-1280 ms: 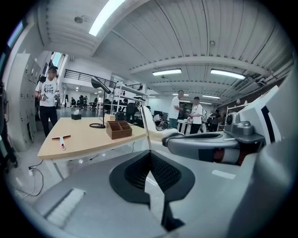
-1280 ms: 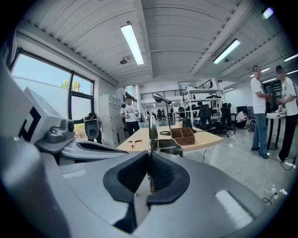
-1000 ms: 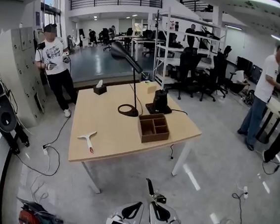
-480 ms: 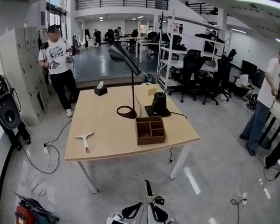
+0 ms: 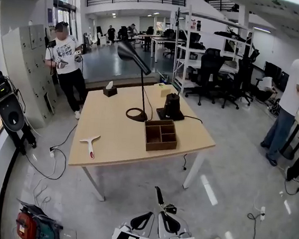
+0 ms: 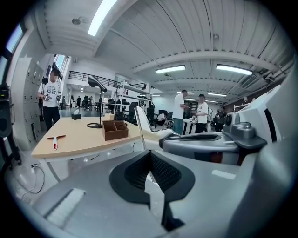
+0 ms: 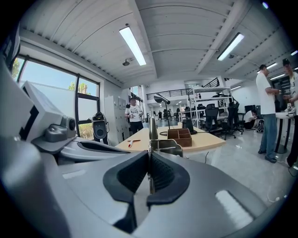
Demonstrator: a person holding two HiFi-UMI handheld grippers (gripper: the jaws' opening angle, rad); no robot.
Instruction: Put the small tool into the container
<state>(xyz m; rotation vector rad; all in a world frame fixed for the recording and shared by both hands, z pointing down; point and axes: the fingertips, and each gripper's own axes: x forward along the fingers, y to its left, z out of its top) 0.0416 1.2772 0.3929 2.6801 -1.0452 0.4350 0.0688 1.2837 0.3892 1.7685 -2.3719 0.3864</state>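
Note:
The small tool (image 5: 89,145), a white T-shaped scraper with a red tip, lies flat near the left front edge of the wooden table (image 5: 115,139). The container (image 5: 160,135), a brown box split into compartments, stands near the table's right front. Both grippers hang low over the floor, well short of the table. My left gripper (image 5: 139,224) and right gripper (image 5: 169,224) sit side by side. The left gripper (image 6: 150,158) is shut and holds nothing, and the right gripper (image 7: 149,160) is also shut and holds nothing. Tool (image 6: 56,138) and container (image 6: 115,130) appear far ahead.
A black desk lamp (image 5: 139,67), a black device (image 5: 171,108), a tissue box (image 5: 109,90) and a yellow box (image 5: 163,90) stand on the table's far half. A speaker on a stand (image 5: 12,112) and cables are at the left. People stand at left (image 5: 67,65) and right (image 5: 292,105).
The head view has drifted a little, so the table sits slightly further left and up. Both grippers stay low and shut. Nothing on the table has moved.

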